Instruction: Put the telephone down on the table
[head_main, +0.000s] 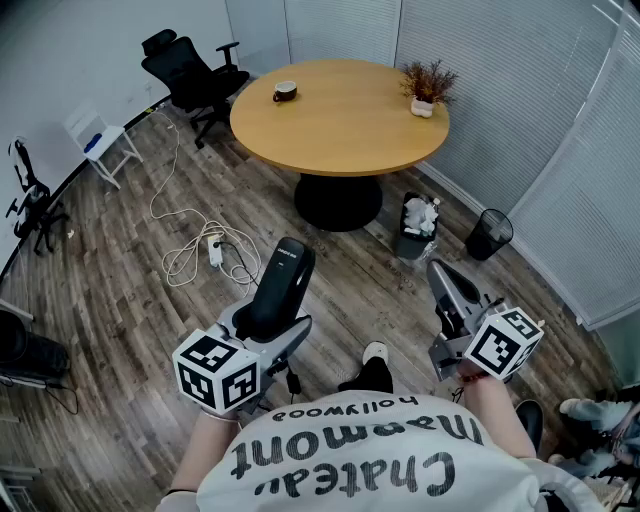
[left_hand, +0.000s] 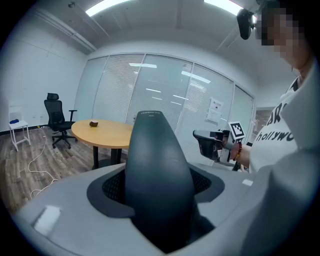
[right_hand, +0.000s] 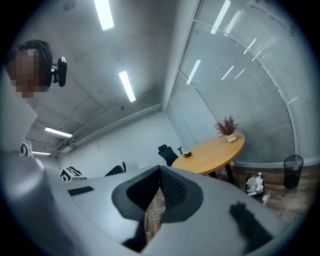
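A black telephone handset (head_main: 283, 285) stands up between the jaws of my left gripper (head_main: 268, 325), which is shut on its lower part. In the left gripper view the telephone (left_hand: 157, 170) fills the middle and hides the gap between the jaws. My right gripper (head_main: 447, 287) is held out at the right with its jaws together and nothing in them; in its own view only a thin slit of floor shows between them (right_hand: 158, 196). The round wooden table (head_main: 340, 120) lies ahead, well beyond both grippers, with the floor between.
On the table are a dark cup (head_main: 285, 92) and a small potted plant (head_main: 427, 88). A black office chair (head_main: 190, 68) stands to its left, two bins (head_main: 415, 222) (head_main: 489, 233) to its right. A white cable with a power strip (head_main: 205, 248) lies on the wood floor.
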